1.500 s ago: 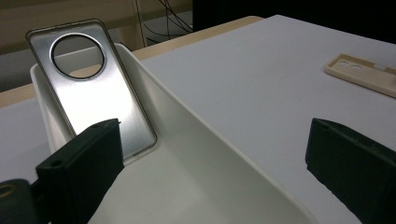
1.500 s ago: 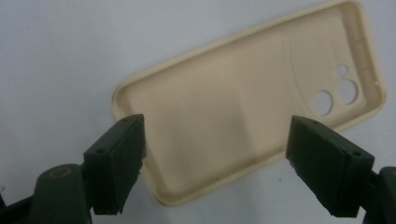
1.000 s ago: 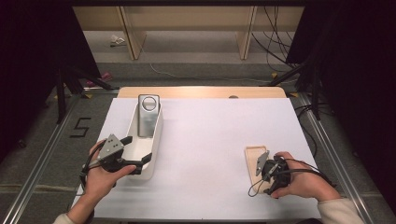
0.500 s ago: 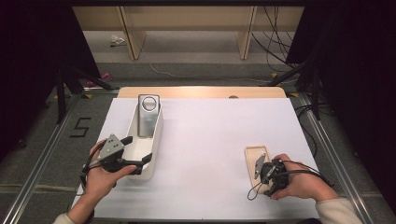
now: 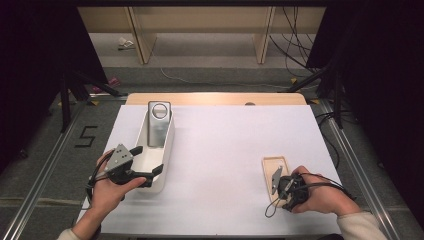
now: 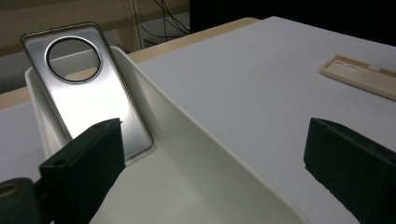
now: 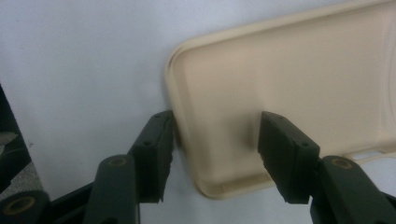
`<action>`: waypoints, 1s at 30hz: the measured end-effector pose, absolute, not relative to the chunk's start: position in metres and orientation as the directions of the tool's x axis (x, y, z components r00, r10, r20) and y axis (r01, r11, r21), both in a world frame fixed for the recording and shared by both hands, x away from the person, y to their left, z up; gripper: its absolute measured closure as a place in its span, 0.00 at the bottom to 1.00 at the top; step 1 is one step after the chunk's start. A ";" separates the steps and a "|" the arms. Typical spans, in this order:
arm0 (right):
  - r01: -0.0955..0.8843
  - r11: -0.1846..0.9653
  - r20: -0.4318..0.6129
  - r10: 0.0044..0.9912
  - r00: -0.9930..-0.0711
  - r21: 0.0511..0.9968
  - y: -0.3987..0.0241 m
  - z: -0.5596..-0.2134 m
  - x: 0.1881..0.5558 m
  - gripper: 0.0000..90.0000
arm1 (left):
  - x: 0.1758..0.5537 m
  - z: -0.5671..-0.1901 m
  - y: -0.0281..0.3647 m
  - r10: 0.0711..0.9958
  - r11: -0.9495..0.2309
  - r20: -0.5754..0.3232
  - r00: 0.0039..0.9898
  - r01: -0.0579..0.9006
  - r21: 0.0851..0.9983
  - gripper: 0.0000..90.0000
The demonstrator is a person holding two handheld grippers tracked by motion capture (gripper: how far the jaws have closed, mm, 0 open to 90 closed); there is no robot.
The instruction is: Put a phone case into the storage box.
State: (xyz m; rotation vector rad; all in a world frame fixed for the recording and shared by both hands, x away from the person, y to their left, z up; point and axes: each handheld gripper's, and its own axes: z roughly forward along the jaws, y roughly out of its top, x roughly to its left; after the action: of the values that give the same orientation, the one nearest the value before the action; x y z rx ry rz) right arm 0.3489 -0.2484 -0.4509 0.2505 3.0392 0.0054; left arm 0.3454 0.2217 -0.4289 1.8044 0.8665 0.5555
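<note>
Straddling one edge of the beige plastic phone case point(image 7: 299, 88), the right gripper point(image 7: 215, 154) stands part-open, gripping nothing; the left gripper point(image 6: 215, 172) is wide open and empty over the white oblong tray point(image 6: 210, 154); lifting remains.

The desk point(image 5: 220, 150) carried few things — one white tray point(image 5: 167, 145), one silver phone-shaped plate point(image 5: 158, 122) leaning inside it, and one beige phone case point(image 5: 272, 167). Two tongs were there — one left point(image 5: 146, 161), one right point(image 5: 276, 181).

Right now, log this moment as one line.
left gripper: open, over white plastic tray | silver phone shell: leaning in tray | right gripper: open, straddling beige phone case edge | white table
</note>
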 end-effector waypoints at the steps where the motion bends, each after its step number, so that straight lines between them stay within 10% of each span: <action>1: 0.157 0.988 -0.090 0.157 -0.983 0.012 -0.249 -0.451 0.349 0.54 | 0.345 -0.429 0.222 0.772 -0.227 -0.020 0.635 0.304 0.925 0.05; 30: 0.075 0.997 -0.073 0.075 -0.995 -0.001 -0.243 -0.449 0.344 0.85 | 0.345 -0.429 0.220 0.765 -0.231 -0.020 0.643 0.303 0.925 0.07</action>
State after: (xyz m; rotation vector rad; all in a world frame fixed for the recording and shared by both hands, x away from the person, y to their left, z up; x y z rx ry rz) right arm 0.3438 -0.2432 -0.4488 0.1156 3.0666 -0.0065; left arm 0.3448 0.2204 -0.4290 1.8091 0.8574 0.5486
